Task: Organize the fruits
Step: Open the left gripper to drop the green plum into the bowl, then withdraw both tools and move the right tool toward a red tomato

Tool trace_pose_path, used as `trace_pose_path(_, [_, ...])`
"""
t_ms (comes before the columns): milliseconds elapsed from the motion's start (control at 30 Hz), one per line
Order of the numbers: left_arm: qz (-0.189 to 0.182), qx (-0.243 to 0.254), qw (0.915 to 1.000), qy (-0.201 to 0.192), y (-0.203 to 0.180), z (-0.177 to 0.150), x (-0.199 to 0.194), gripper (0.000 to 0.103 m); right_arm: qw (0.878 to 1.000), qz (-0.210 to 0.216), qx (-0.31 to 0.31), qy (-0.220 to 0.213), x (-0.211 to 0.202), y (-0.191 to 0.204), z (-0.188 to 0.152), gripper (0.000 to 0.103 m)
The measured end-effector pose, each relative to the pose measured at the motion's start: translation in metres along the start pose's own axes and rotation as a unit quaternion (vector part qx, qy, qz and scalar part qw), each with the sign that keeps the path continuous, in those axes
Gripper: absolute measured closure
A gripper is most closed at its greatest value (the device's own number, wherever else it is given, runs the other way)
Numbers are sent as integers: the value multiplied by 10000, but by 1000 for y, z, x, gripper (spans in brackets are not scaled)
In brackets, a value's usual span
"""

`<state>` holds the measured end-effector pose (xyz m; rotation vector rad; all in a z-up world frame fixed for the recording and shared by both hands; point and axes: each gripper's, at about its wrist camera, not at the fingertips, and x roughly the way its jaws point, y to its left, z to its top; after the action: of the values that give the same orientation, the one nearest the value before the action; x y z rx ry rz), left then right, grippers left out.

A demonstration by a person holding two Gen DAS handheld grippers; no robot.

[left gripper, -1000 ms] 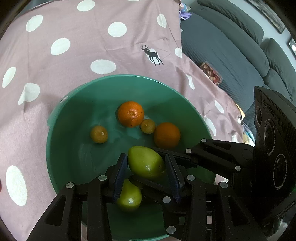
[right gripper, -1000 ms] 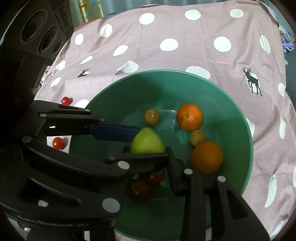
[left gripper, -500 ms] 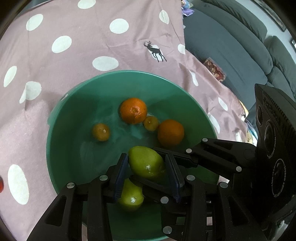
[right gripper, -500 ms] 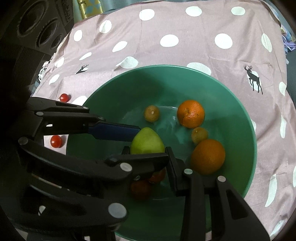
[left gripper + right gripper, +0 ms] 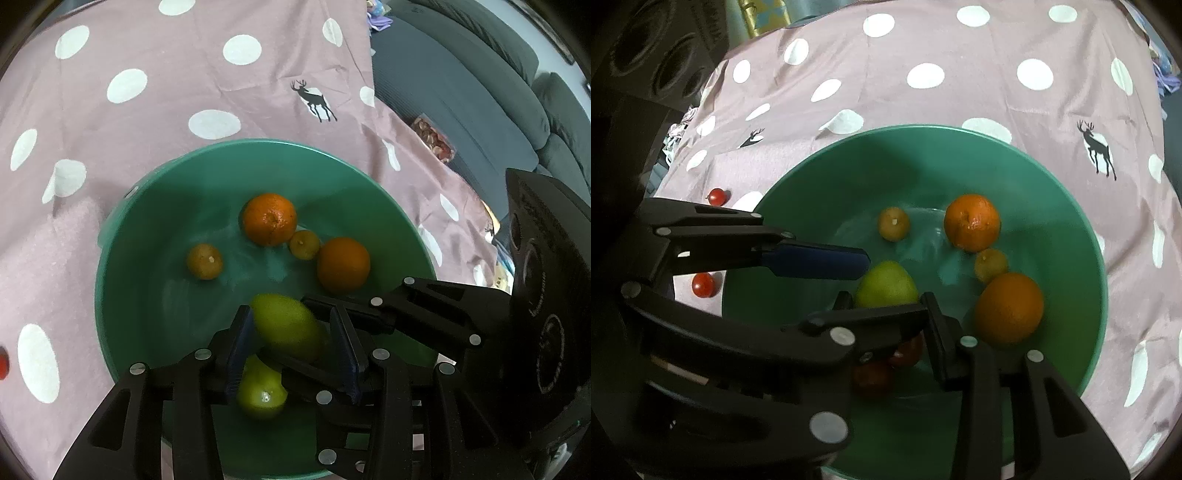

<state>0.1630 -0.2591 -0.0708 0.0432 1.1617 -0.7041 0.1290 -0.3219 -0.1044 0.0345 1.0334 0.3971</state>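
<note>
I am holding the green fruit [image 5: 286, 326] in my left gripper [image 5: 291, 318], jaws closed narrowly on its sides, over the near edge of the bowl [image 5: 258, 142] and just above a second green fruit [image 5: 260, 397]. It is smooth and tapered, so it could be twisting out of the pads and dropping onto the one below, or bouncing toward the oranges [image 5: 269, 219]. My right gripper [image 5: 886, 301] is crowding in beside it, jaws narrow. Dim red things [image 5: 905, 350] are showing there, but I cannot tell whether it is gripping anything, and a bump could knock the fruit loose. Compared with a second ago, the fruit is now lying slanted and blurred between the pads, no longer upright.
</note>
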Motion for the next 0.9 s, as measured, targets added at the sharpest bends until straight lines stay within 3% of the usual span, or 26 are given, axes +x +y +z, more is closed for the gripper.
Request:
trace_pose_path(133, [36, 38, 10000, -6, -2, -3, -4, 54, 9999, 38, 87, -62, -3, 1, -3, 56])
trace_pose_path(200, [130, 63, 9999, -56, -4, -4, -9, 43, 9998, 73, 111, -138, -7, 2, -5, 52])
trace_pose_path(267, [317, 29, 9994, -135, -1, -6, -16, 25, 9997, 46, 130, -212, -12, 4, -8, 49])
trace_pose_path(433, [363, 8, 9986, -381, 0, -14, -37, 24, 9990, 53, 209, -387, -26, 6, -13, 44])
trace_pose_path(667, [659, 59, 9949, -760, 2, -40, -71, 13, 9961, -10, 223, -853, -61, 18, -33, 38])
trace_pose_path(900, [1080, -539, 9867, -1084, 40, -89, -110, 9, 9938, 152, 150, -1091, -81, 38, -55, 29])
